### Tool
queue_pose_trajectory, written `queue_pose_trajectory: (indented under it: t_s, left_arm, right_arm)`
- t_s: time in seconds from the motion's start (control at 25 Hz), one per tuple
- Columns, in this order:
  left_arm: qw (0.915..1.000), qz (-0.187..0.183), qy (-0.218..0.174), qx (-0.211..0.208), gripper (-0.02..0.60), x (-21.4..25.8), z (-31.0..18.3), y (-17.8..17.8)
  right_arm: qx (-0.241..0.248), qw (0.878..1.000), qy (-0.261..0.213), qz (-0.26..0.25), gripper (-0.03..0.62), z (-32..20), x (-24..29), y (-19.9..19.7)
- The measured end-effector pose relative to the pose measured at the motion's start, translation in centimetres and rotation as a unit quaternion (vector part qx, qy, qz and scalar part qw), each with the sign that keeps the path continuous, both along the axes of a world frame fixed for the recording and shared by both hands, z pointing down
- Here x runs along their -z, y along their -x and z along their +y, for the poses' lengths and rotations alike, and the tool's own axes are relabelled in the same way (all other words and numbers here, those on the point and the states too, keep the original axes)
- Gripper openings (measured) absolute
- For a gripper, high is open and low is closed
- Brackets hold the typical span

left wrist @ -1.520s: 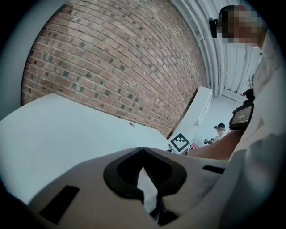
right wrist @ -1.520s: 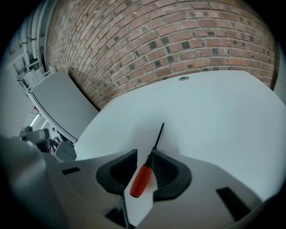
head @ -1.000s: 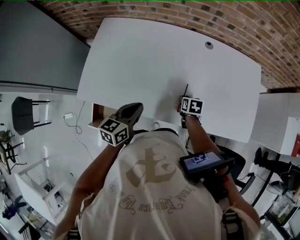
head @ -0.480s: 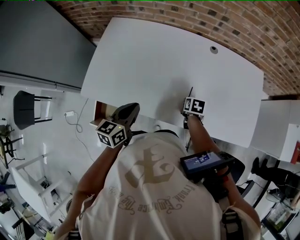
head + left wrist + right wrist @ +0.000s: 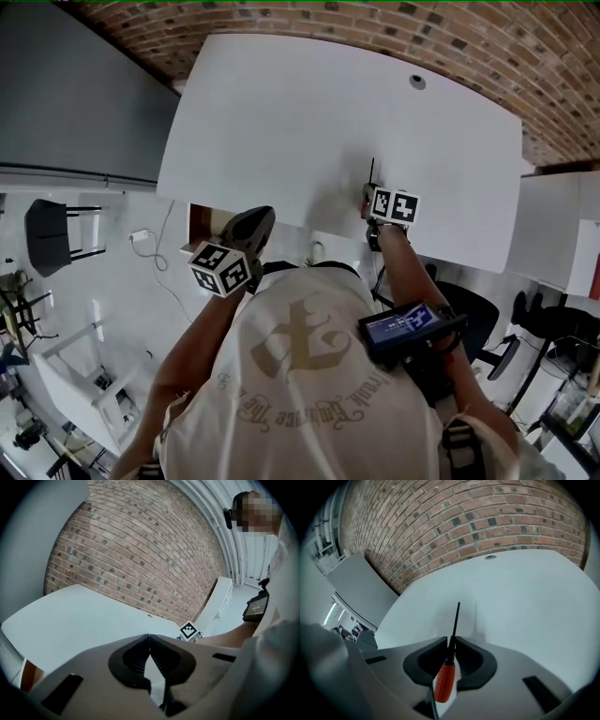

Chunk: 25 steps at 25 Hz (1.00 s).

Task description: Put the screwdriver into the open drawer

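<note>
R tongs [image 5: 451, 641] just been closing, now pinching screwdriver [image 5: 443, 679] shaft at surface [image 5: 281, 122] near edge. L tongs [image 5: 149, 637] together, empty, hovering by drawer [image 5: 200, 223]. Grasp looking made; lift next.

Orange-handled screwdriver [image 5: 446, 673] between closing jaws

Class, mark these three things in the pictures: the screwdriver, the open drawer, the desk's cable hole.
screwdriver [image 5: 445, 680]: right gripper view, on its orange handle.
open drawer [image 5: 200, 223]: head view, on its brown inside.
cable hole [image 5: 417, 82]: head view, on its centre.
</note>
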State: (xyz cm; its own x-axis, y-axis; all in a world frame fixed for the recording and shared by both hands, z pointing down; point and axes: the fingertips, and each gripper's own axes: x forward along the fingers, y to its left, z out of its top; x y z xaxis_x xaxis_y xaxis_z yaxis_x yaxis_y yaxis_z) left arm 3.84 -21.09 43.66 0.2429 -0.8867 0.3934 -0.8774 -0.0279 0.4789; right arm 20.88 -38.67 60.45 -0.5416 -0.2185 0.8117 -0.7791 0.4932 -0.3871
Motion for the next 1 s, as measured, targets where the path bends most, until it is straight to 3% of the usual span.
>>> queue_pose_trajectory:
  t_s: [0.44,1.0]
  left_arm:
    - [0.9999,0.004,-0.001,-0.011,0.02,0.0,0.4,-1.3]
    - [0.9997,-0.006,0.018,-0.015,0.02,-0.6,3.4,-2.4]
  right_arm:
    - [-0.001,0.998,-0.009,-0.058,0.069,1.4,2.1,-0.4]
    - [-0.011,0.992,0.014,-0.125,0.068,4.6,3.0,0.3]
